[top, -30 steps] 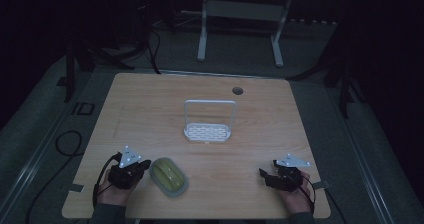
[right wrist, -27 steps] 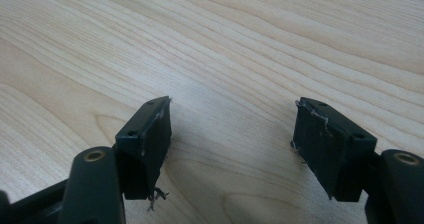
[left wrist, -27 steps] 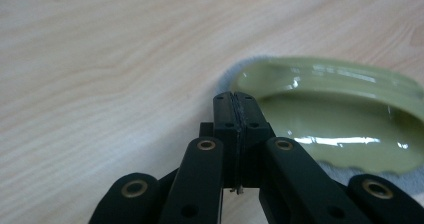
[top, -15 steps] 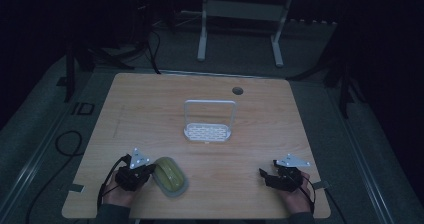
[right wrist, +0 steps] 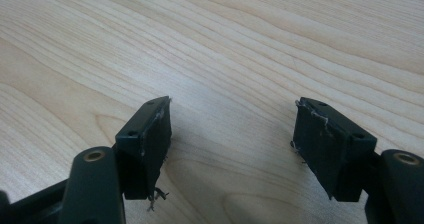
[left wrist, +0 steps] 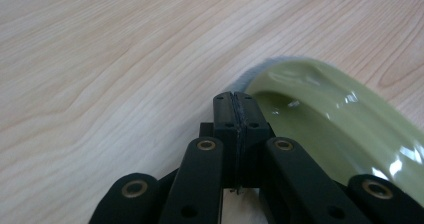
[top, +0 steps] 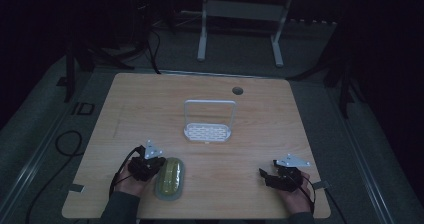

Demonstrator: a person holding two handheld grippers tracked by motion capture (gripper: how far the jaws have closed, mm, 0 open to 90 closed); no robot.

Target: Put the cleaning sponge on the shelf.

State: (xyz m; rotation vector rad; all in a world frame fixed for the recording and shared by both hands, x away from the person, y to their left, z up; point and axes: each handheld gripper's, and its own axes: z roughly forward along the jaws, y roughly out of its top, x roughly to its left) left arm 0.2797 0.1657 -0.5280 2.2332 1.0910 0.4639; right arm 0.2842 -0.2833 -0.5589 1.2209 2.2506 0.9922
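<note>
High view: left gripper (top: 150, 165) jaws together beside dish (top: 170, 178); right gripper (top: 270, 176) jaws apart.

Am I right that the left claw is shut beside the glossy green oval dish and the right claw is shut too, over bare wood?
Not quite. The left claw is shut beside the glossy green oval dish, but the right claw is open: the right gripper view shows its jaws standing well apart, with nothing between them, over the bare wooden table.
</note>
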